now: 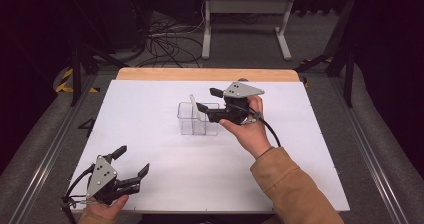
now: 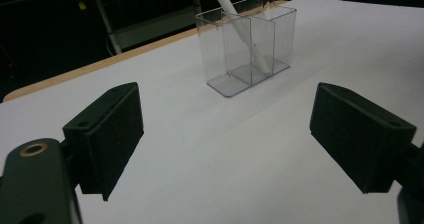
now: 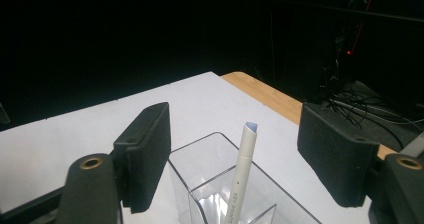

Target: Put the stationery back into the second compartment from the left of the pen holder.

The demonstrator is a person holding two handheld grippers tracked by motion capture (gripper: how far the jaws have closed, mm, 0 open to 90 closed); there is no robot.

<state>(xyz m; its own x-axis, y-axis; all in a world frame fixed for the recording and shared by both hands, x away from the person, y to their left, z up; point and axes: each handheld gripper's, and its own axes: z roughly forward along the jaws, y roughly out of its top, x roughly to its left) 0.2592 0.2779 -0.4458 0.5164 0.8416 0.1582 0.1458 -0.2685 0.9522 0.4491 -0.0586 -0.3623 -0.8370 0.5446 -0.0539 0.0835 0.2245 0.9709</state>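
Slim white pen (image 3: 242, 171), apparently printed, leaning in clear holder (image 1: 187, 119).

Each hand carries a black two-jaw gripper: the left gripper (image 1: 131, 162) and the right gripper (image 1: 208, 99) both wear a grey three-cornered plate on top, dotted with small dark screws. Their jaws are blocky, flat-faced pads of matte black; brass-ringed holes sit in the arms behind them. A black cable trails from each. The right arm wears a tan sleeve (image 1: 292, 189)
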